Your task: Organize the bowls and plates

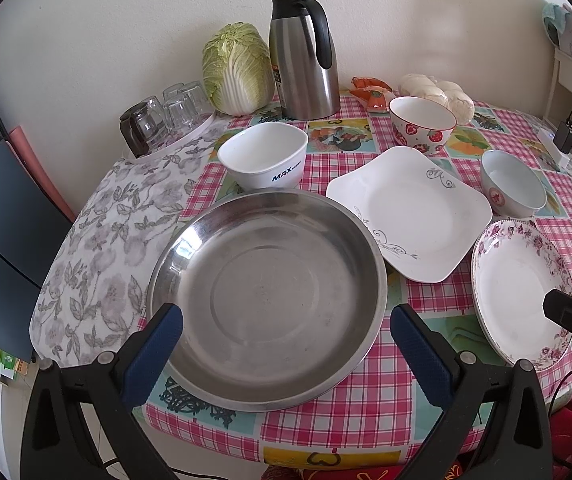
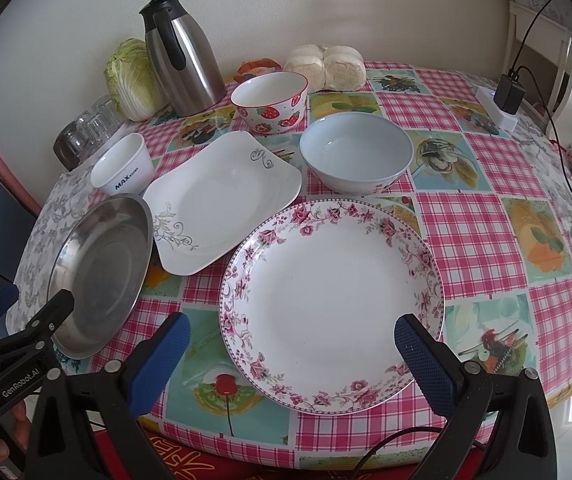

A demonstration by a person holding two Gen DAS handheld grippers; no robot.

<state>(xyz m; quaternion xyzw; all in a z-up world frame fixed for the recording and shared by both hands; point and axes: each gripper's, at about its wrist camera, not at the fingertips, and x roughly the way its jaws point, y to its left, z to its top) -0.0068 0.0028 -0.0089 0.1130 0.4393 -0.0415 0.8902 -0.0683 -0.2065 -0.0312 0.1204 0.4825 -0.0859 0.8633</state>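
Observation:
A steel round plate (image 1: 265,296) lies at the table's near left, between the fingers of my open left gripper (image 1: 286,324), which hovers over it. A floral round plate (image 2: 332,300) lies at the near middle, under my open right gripper (image 2: 292,334). A square white plate (image 2: 221,200) sits between the two. Behind stand a white MAX bowl (image 1: 263,156), a strawberry bowl (image 2: 271,100) and a pale blue bowl (image 2: 356,152). Both grippers are empty.
A steel thermos jug (image 1: 304,56), a cabbage (image 1: 235,68), upturned glasses (image 1: 165,116) and wrapped buns (image 2: 326,66) line the back by the wall. A charger and cable (image 2: 506,96) lie at the right edge. The checked tablecloth (image 2: 474,240) covers the table.

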